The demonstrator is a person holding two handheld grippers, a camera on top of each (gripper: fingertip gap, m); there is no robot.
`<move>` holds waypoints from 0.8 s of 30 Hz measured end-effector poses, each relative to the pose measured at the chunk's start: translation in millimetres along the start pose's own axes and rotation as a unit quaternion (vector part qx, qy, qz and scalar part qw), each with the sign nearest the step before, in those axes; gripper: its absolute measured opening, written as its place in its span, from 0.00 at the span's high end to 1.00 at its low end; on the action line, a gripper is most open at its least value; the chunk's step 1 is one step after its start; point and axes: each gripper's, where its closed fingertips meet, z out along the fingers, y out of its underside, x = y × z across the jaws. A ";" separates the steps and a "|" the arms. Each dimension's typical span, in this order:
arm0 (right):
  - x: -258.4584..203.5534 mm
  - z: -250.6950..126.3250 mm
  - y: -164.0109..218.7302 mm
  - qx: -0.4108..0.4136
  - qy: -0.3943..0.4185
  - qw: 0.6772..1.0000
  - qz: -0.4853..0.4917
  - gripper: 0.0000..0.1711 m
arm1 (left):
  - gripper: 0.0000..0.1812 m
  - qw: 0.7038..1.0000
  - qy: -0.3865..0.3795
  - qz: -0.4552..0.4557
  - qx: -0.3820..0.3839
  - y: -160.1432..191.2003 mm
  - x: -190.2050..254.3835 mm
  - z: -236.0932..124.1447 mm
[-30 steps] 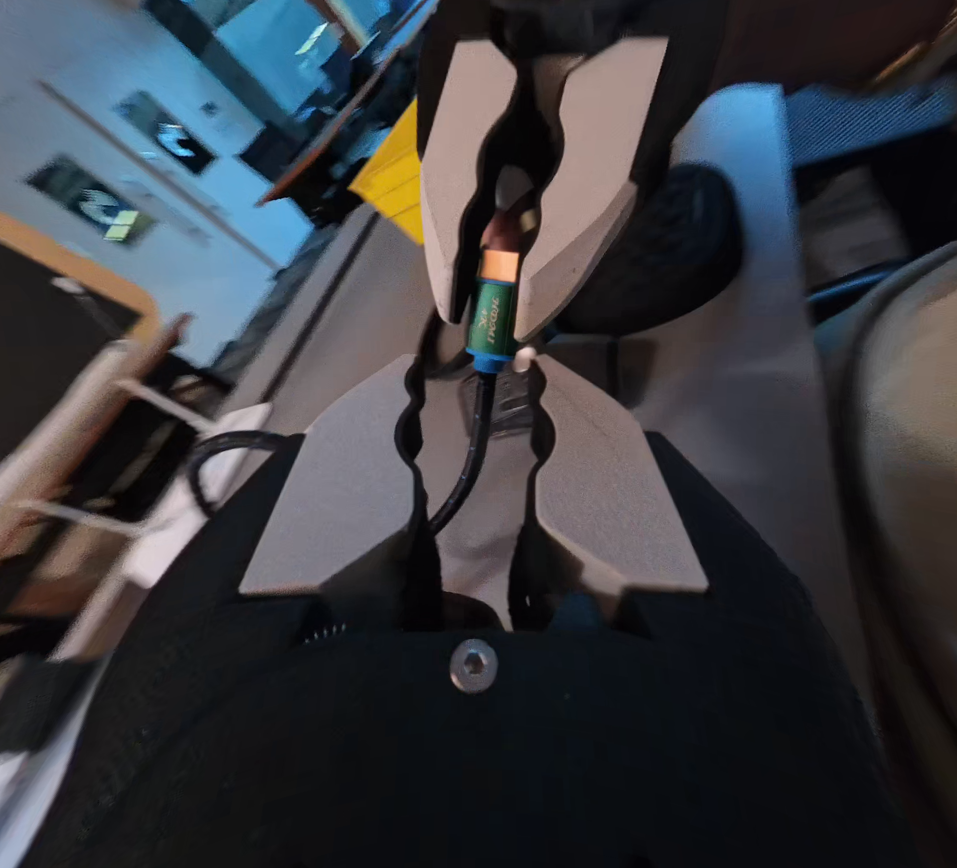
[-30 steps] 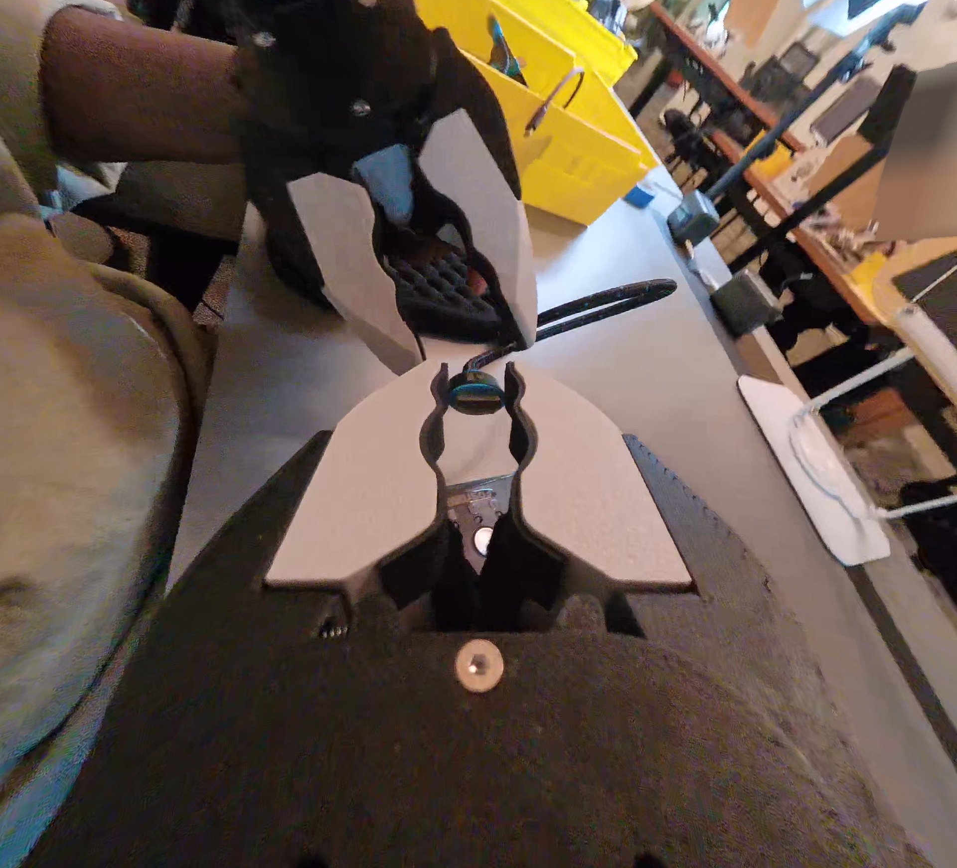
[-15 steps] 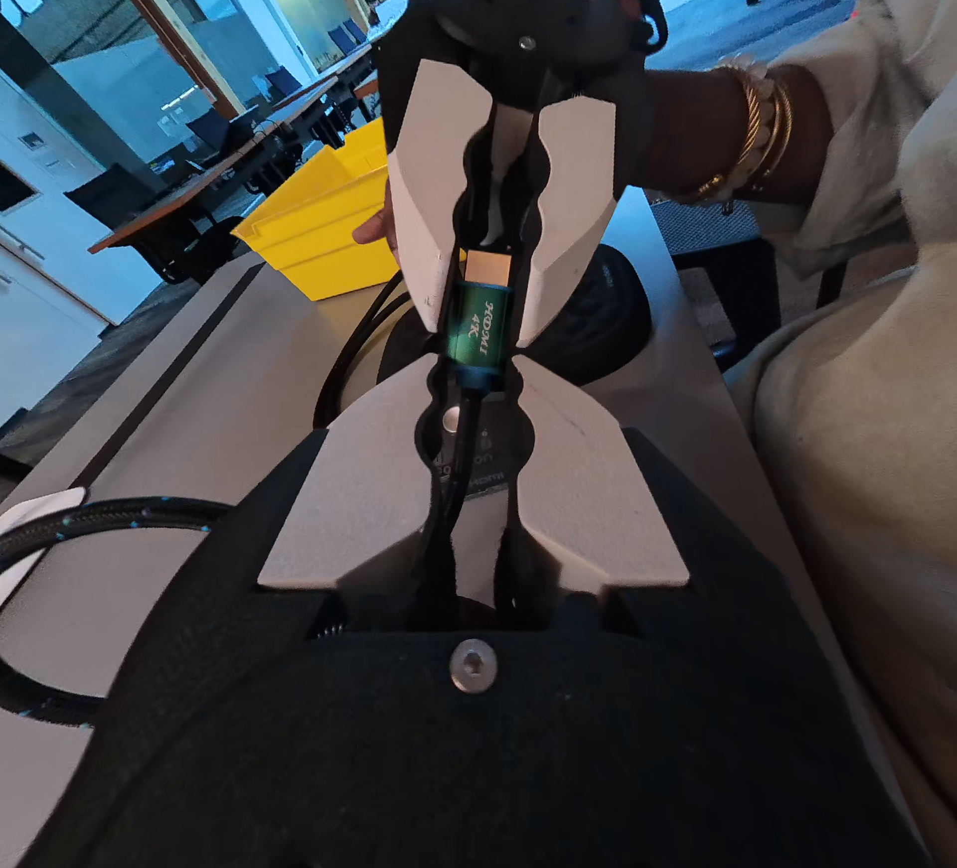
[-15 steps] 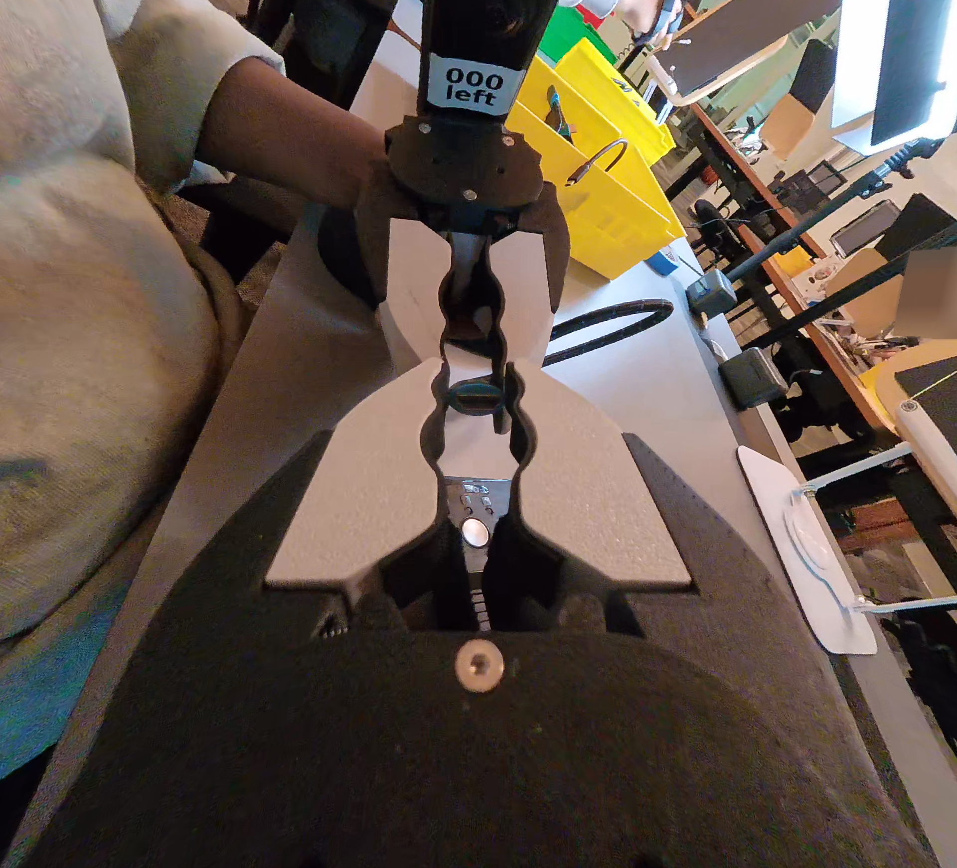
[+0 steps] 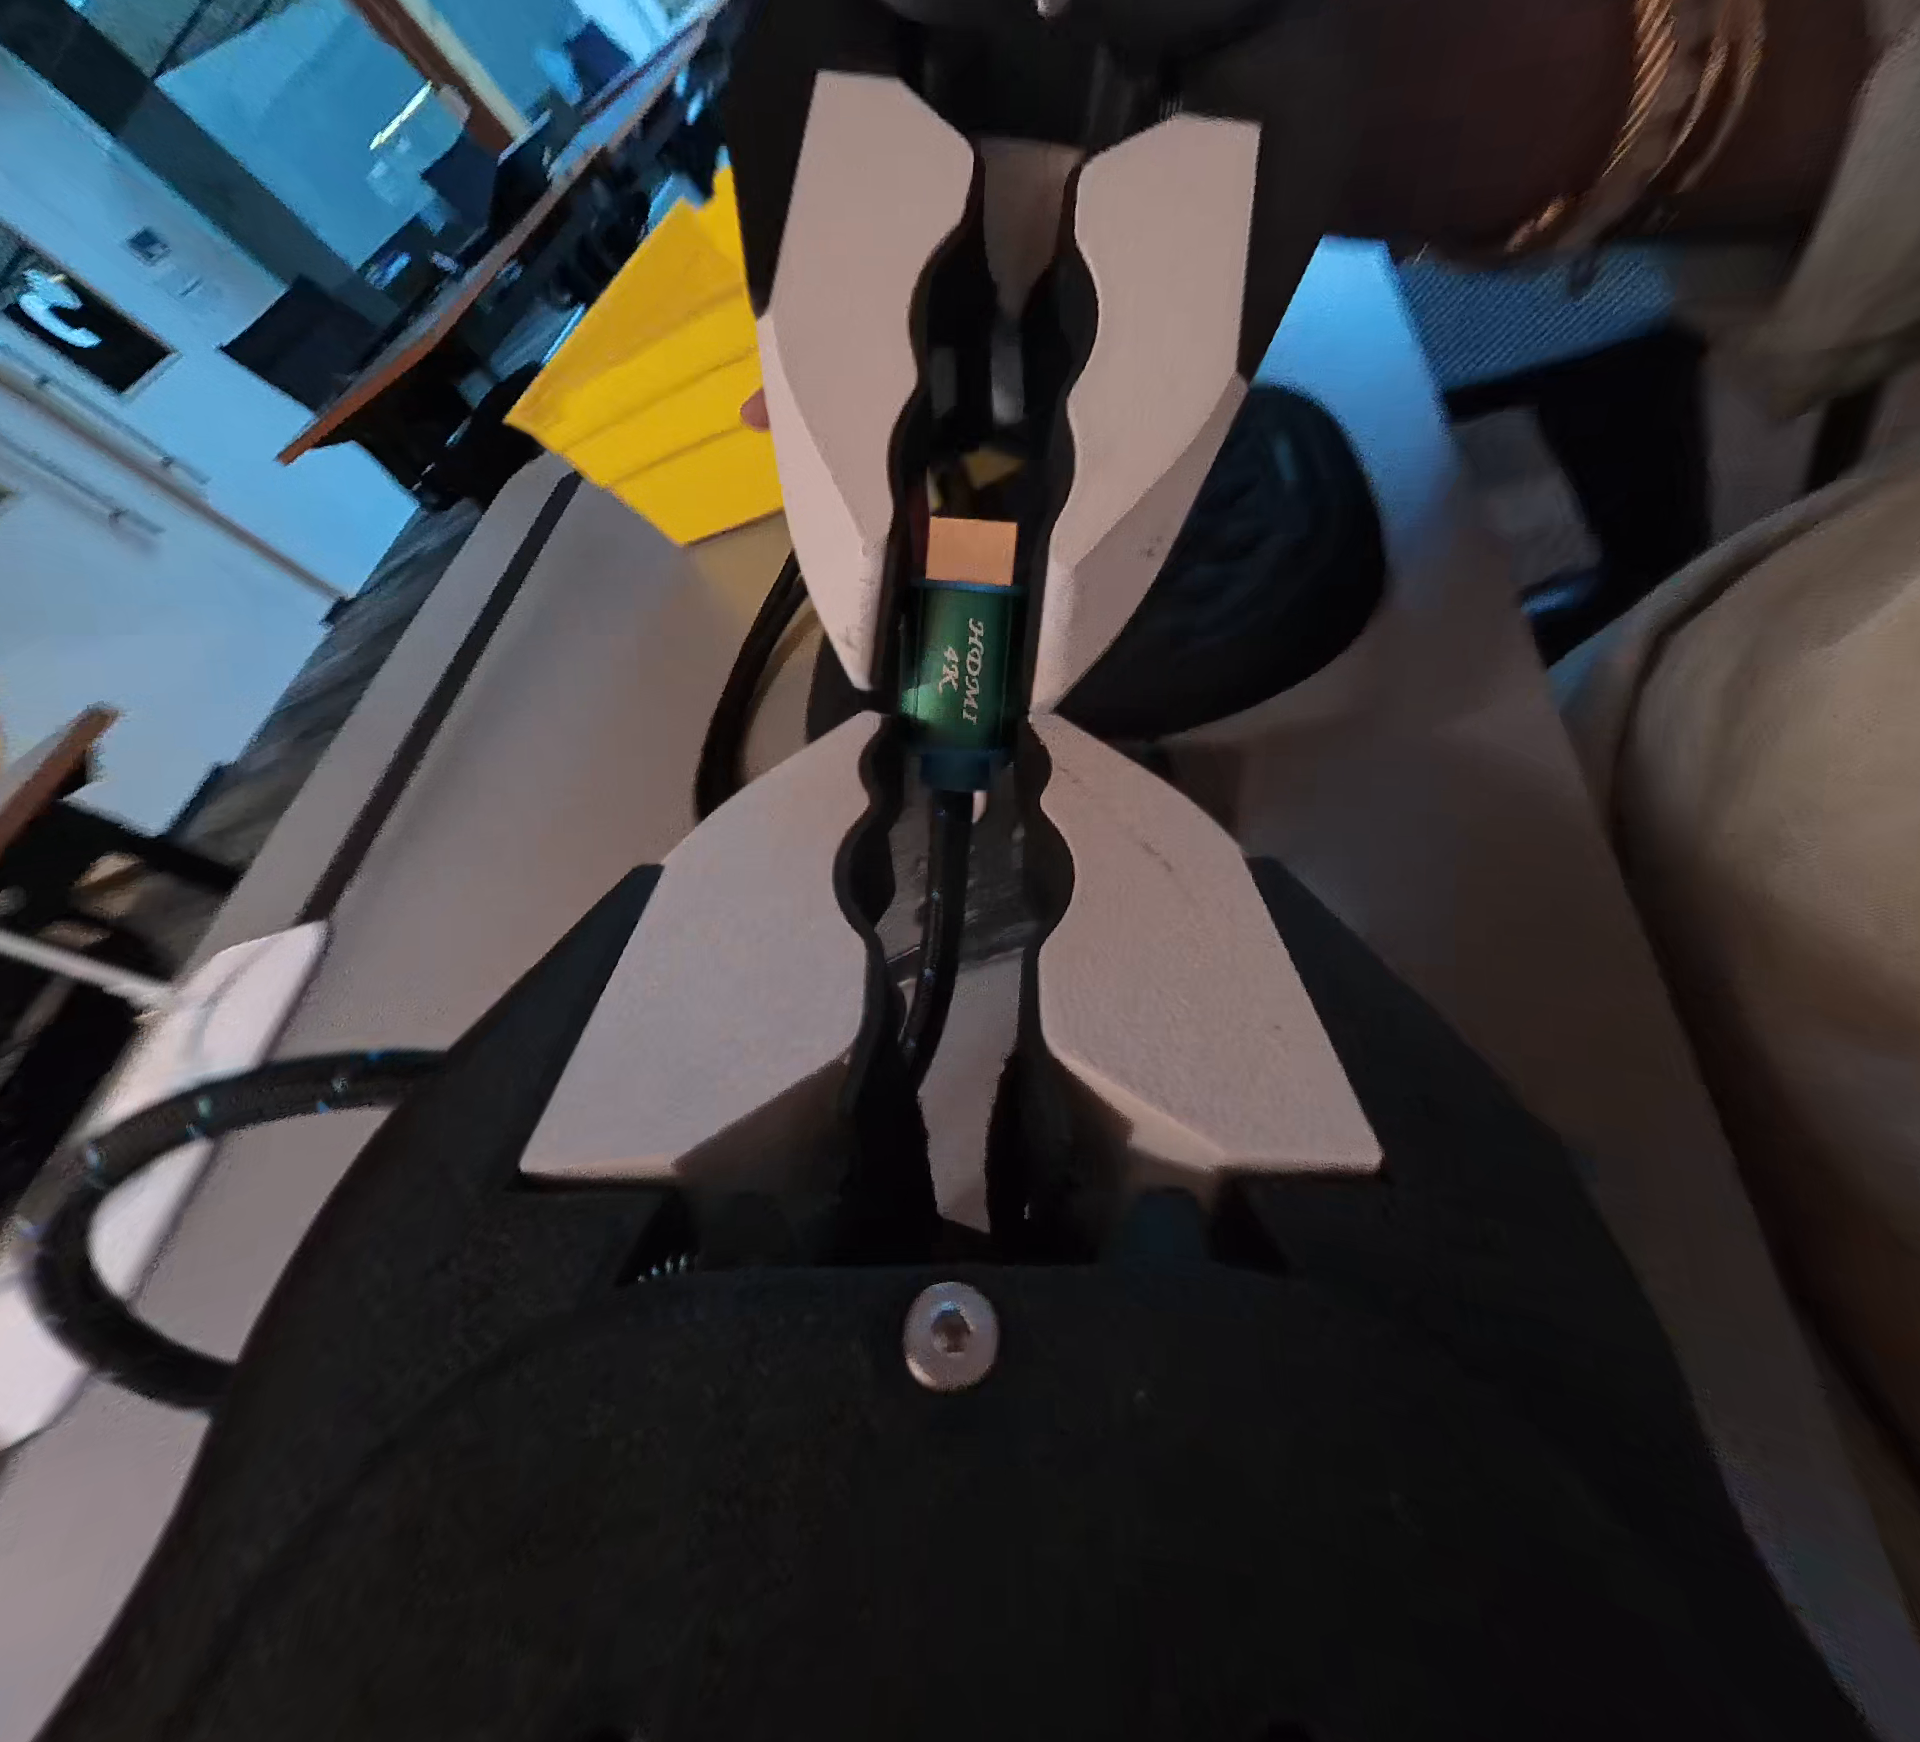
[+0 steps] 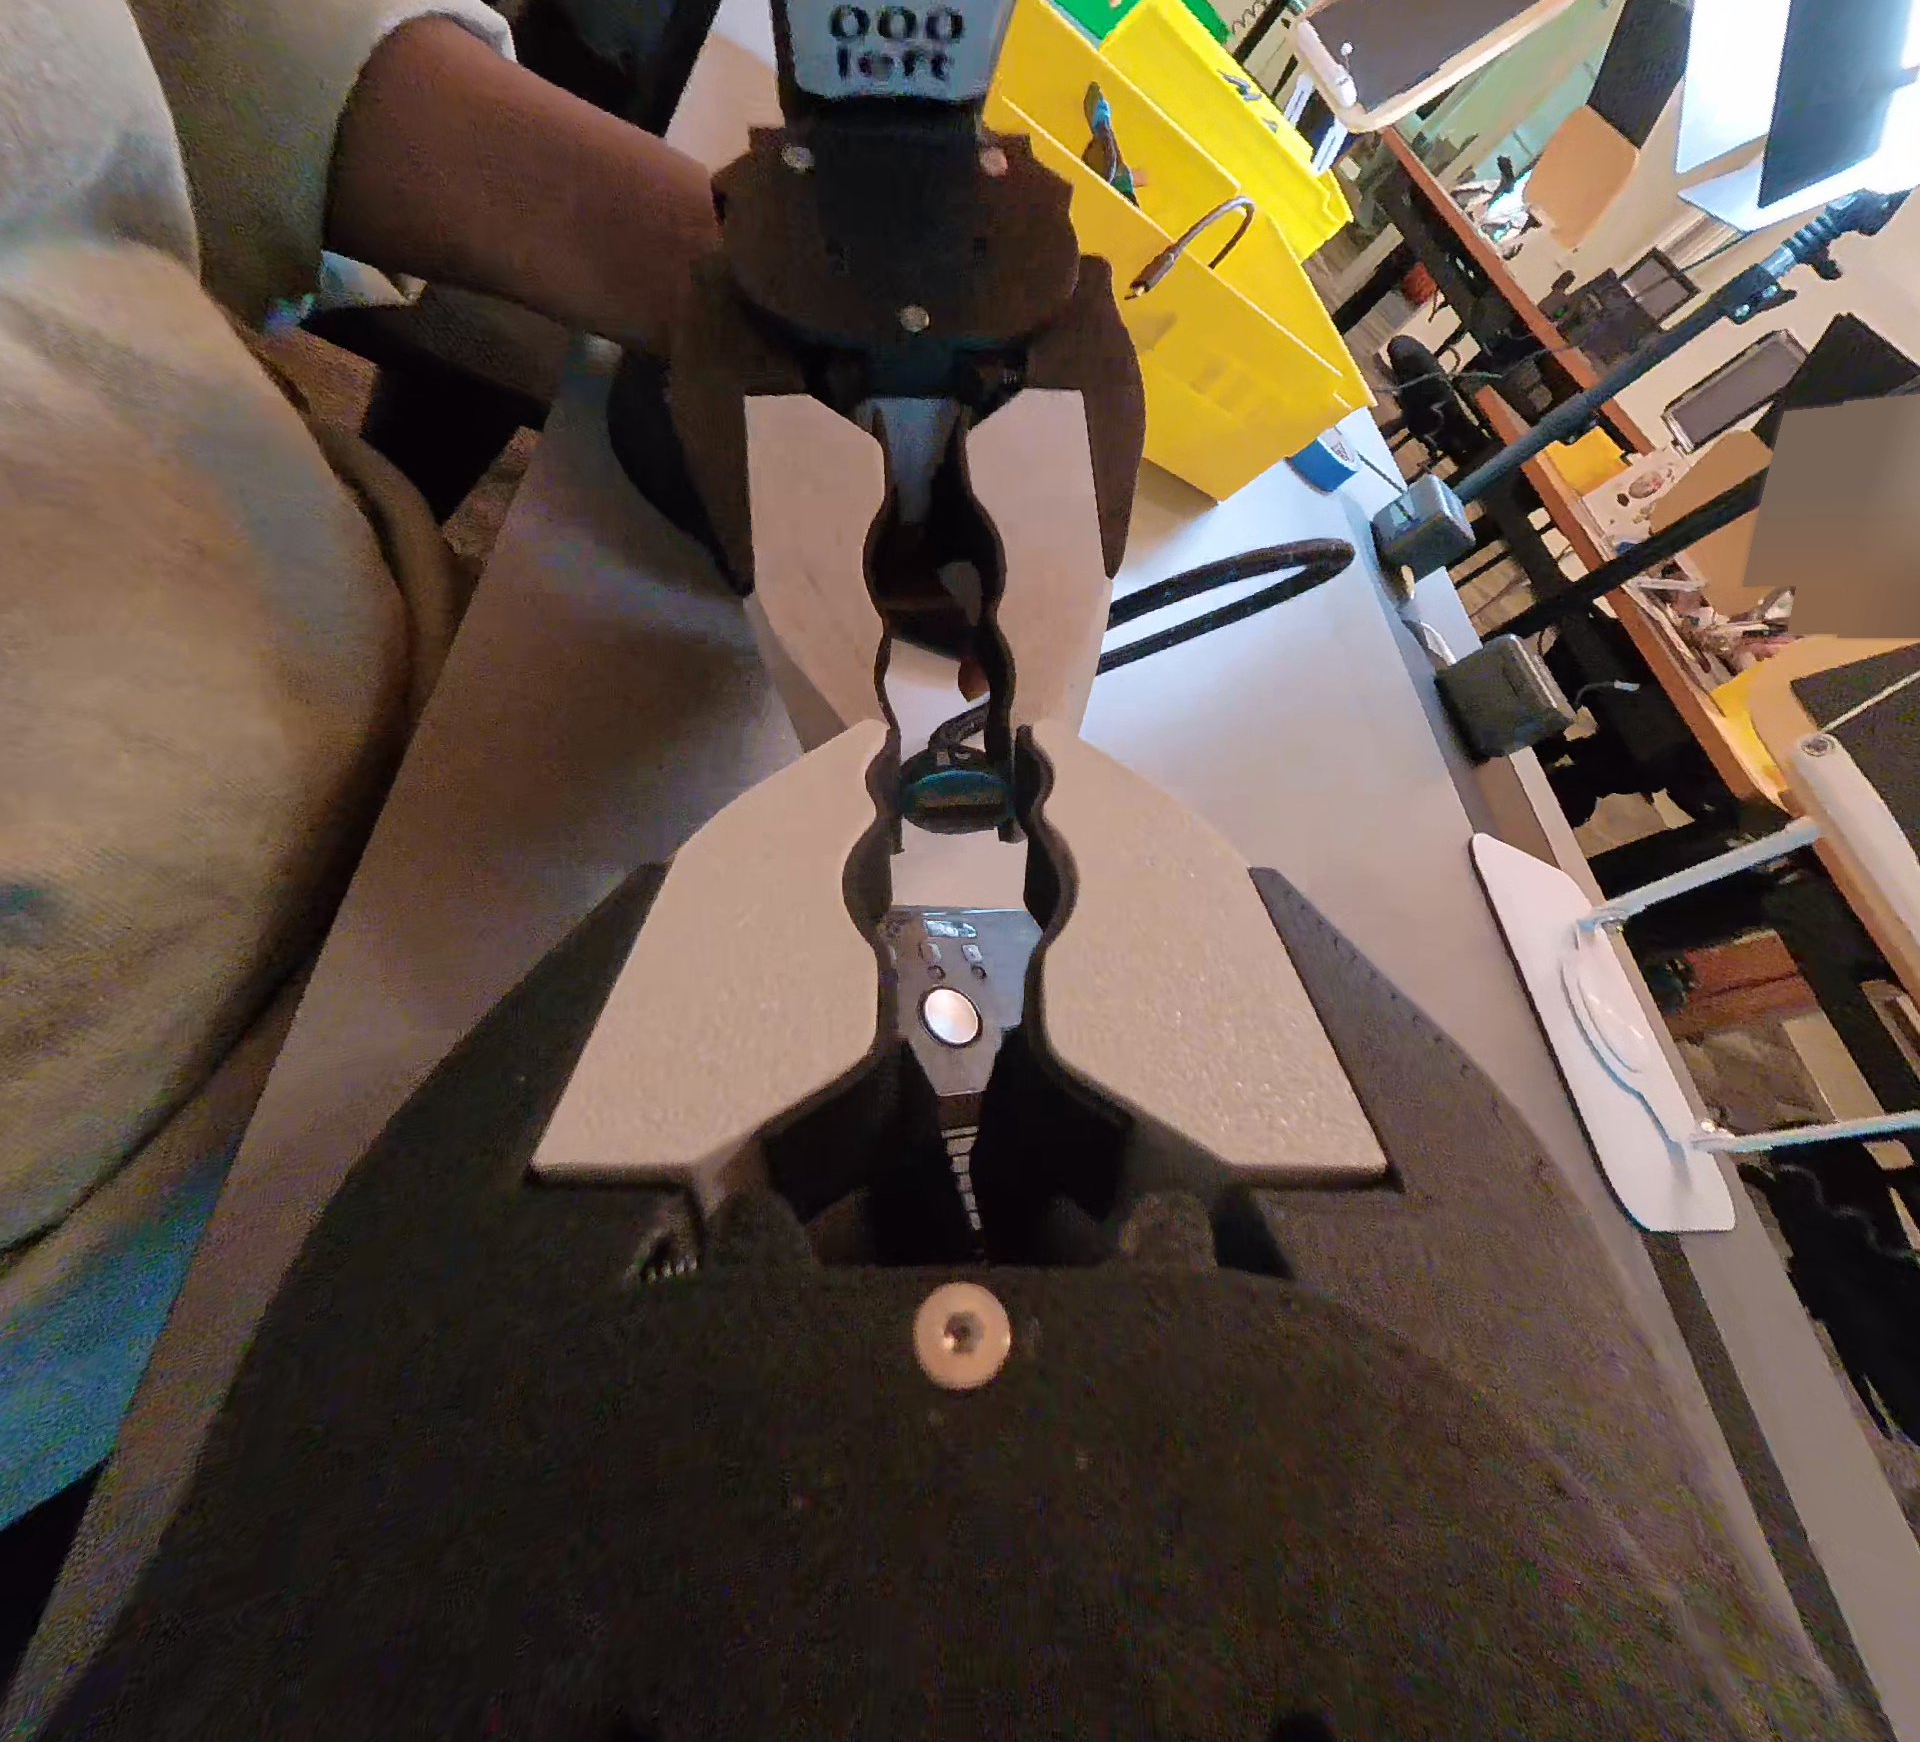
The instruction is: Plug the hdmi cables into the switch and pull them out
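A green HDMI plug with a gold tip hangs above the grey table. Its tip points into my right gripper, whose fingertips pinch the green body. My left gripper is closed on the plug's blue rear collar, and the black cable runs back between its fingers. In the right wrist view the plug's rear end sits at my right gripper tips, facing the left gripper. The dark switch with a silver button lies on the table below.
Yellow bins stand at the table's far end and also show in the left wrist view. A black braided cable loops over the table. A black round object lies behind the grippers. A white stand base is at the right edge. The person's torso is close. Left and right tips are no more than a few centimetres apart.
My left gripper's fingers have narrowed from a wider gap onto the plug's rear end. Both grippers stay tip to tip on the plug, and the views have tilted.
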 end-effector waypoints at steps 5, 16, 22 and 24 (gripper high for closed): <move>9.5 10.9 -5.0 -0.020 0.041 0.998 -0.032 0.88 | 0.89 0.959 -0.057 0.156 -0.231 8.2 -18.7 -22.6; -37.2 107.8 -25.8 -0.018 -0.083 0.995 -0.050 0.88 | 0.89 0.892 -0.046 0.004 -0.450 71.9 18.9 -119.1; -44.1 117.8 7.9 -0.114 -0.131 0.984 -0.047 0.88 | 0.88 0.935 -0.012 -0.104 -0.340 97.0 26.5 -98.8; -42.3 114.9 10.9 -0.120 -0.145 0.982 -0.032 0.88 | 0.88 0.944 -0.012 -0.114 -0.309 93.9 25.0 -95.8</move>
